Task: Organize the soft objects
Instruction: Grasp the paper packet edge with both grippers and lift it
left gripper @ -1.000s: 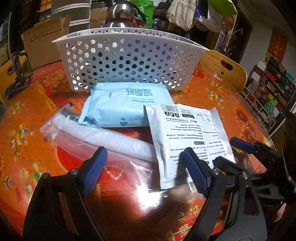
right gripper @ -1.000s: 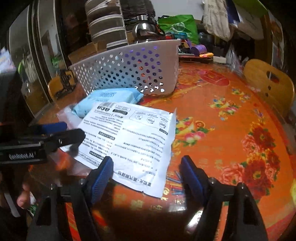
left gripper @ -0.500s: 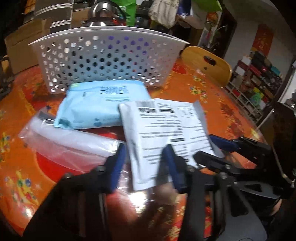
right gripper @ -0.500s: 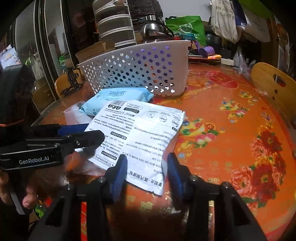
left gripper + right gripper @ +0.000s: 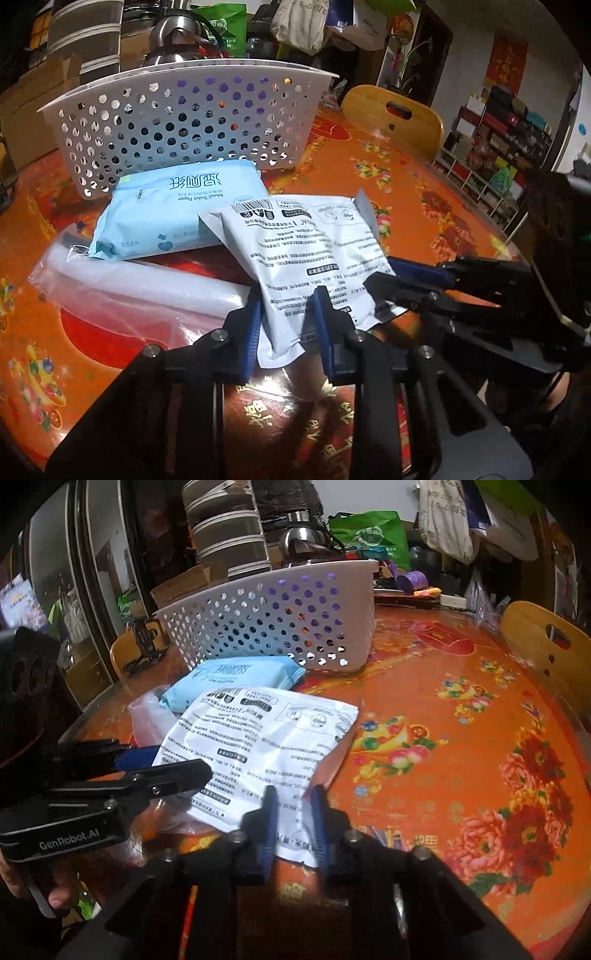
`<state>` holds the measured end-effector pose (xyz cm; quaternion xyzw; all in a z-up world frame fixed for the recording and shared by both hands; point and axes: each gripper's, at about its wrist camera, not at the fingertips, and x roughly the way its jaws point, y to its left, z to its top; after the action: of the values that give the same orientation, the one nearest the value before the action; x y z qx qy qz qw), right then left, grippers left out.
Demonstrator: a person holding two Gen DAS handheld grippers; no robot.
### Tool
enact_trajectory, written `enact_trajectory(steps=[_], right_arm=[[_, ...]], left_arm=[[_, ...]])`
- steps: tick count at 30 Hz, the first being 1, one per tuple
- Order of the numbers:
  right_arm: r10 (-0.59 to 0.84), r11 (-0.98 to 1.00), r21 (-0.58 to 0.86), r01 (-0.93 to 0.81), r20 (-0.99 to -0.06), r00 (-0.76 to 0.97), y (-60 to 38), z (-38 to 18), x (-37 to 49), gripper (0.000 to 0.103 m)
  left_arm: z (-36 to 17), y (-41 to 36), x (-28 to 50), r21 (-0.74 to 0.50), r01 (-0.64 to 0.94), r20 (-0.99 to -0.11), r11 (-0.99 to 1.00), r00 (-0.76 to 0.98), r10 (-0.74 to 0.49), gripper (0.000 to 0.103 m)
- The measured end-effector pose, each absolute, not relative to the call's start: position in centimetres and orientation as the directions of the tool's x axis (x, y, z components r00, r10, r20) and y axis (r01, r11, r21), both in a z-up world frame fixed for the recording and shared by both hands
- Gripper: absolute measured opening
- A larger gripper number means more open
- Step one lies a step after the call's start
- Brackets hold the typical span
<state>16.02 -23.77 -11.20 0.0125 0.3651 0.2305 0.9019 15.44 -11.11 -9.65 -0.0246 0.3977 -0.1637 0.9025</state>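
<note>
Gripping one white printed pouch (image 5: 314, 258) from both ends, left gripper (image 5: 286, 328) and right gripper (image 5: 293, 821) clamp its near edge above the floral table (image 5: 461, 738).

Behind it lie a blue wet-wipes pack (image 5: 177, 210) and clear plastic bag (image 5: 129, 291), before the white perforated basket (image 5: 184, 118).

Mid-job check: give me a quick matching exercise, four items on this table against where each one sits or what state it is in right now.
Items:
1. white printed foil pouch
2. light blue wet-wipes pack
3. clear plastic bag
4. white perforated plastic basket

States:
A. standing behind the other packs
B. pinched at its near edge by the left gripper and right gripper
C. lying flat just in front of the basket
D. lowest layer, partly under the blue pack

Pairs: 1-B, 2-C, 3-D, 4-A
</note>
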Motion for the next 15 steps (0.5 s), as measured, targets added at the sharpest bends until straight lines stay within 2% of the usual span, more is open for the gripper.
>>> enact_trajectory(steps=[6,15], right_arm=[[0.422,0.896,0.176,-0.408,-0.624,0.658,-23.7,-10.3,15.1,0.007],[0.437,0.891,0.159,-0.426,-0.558,0.706,-23.4,-7.1,13.5,0.006]], left_arm=[[-8.6,-10.1,14.5,-0.197,0.278,-0.672,0.940,0.660,-0.336,0.017],[-5.7,-8.7,12.5,-0.192,0.303,-0.599,0.933,0.717,-0.357,0.017]])
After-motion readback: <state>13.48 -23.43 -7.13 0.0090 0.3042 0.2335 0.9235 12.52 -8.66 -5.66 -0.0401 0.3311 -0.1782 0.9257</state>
